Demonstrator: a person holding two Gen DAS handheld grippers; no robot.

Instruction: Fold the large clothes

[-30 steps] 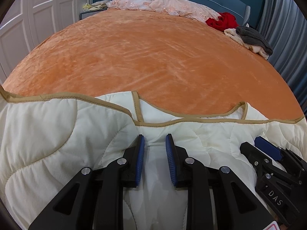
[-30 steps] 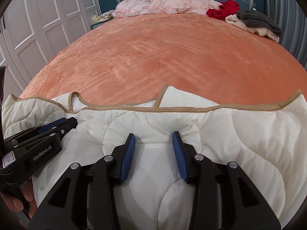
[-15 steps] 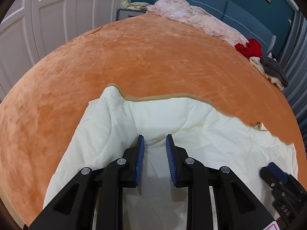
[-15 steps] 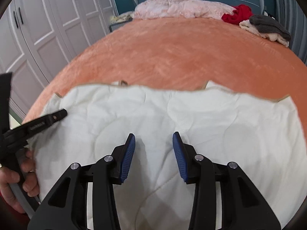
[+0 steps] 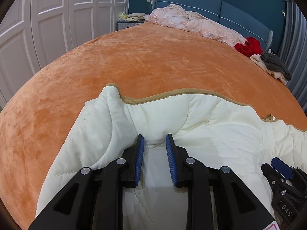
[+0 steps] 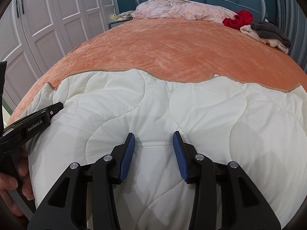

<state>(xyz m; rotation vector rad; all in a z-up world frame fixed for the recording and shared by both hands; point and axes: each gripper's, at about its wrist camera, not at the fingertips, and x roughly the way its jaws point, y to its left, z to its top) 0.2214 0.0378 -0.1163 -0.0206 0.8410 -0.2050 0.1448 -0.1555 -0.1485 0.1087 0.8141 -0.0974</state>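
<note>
A cream quilted cover with tan binding lies folded on the near part of the orange bed blanket. My left gripper is shut on a raised fold near the cover's left corner. In the right wrist view my right gripper is shut on a thick fold in the middle of the cover. The right gripper shows at the lower right of the left wrist view. At the left of the right wrist view is the left gripper, with a hand on its handle.
Pink bedding lies along the blue headboard. A red garment and a grey and cream pile sit at the far right. White wardrobe doors stand to the left, and a grey curtain hangs on the right.
Both grippers drew the cover toward the near side, so more orange blanket shows. The left gripper swung left, and the cover's left corner has come into its view.
</note>
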